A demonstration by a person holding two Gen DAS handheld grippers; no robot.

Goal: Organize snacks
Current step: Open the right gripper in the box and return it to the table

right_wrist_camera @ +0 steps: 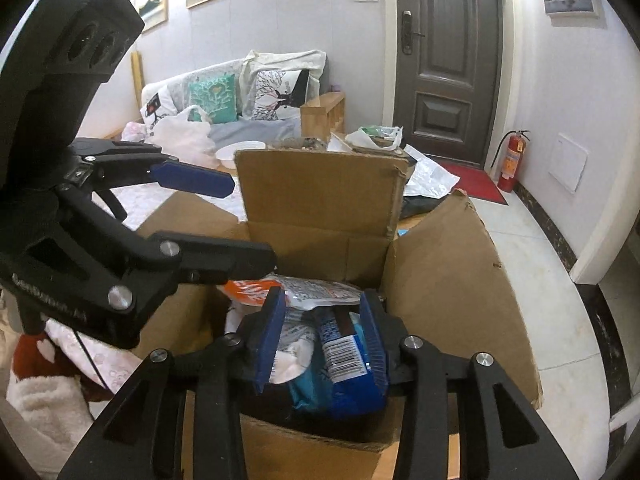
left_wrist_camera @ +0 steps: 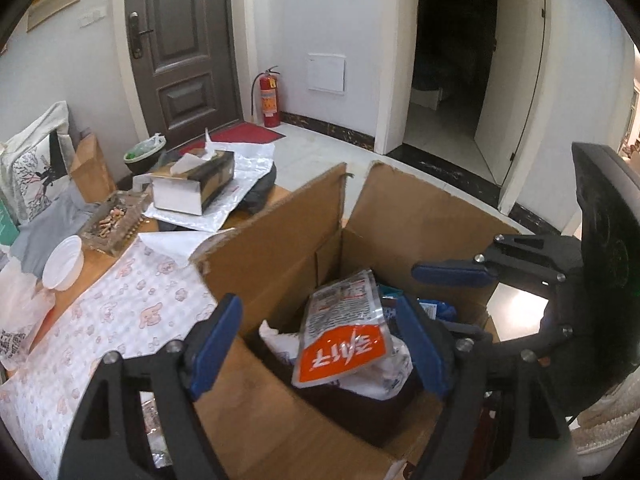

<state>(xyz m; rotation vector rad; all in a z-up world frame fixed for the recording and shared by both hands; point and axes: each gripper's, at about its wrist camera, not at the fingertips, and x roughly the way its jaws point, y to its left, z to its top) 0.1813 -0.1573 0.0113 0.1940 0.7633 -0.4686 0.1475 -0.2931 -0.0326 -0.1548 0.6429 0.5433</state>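
gaping wide, left gripper [left_wrist_camera: 320, 340] jaws hold nothing; right gripper [right_wrist_camera: 324, 340] jaws sit slightly parted around blue packet [right_wrist_camera: 344, 360].

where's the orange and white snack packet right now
The orange and white snack packet lies on top of the pile inside the open cardboard box, between the left gripper's open fingers in the left wrist view, just left of the blue packet.

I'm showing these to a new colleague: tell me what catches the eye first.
The open cardboard box fills the middle of both views, with an orange-and-white snack packet lying on top inside. Both grippers reach into it, the right gripper around a blue packet. A red fire extinguisher stands beside the door.
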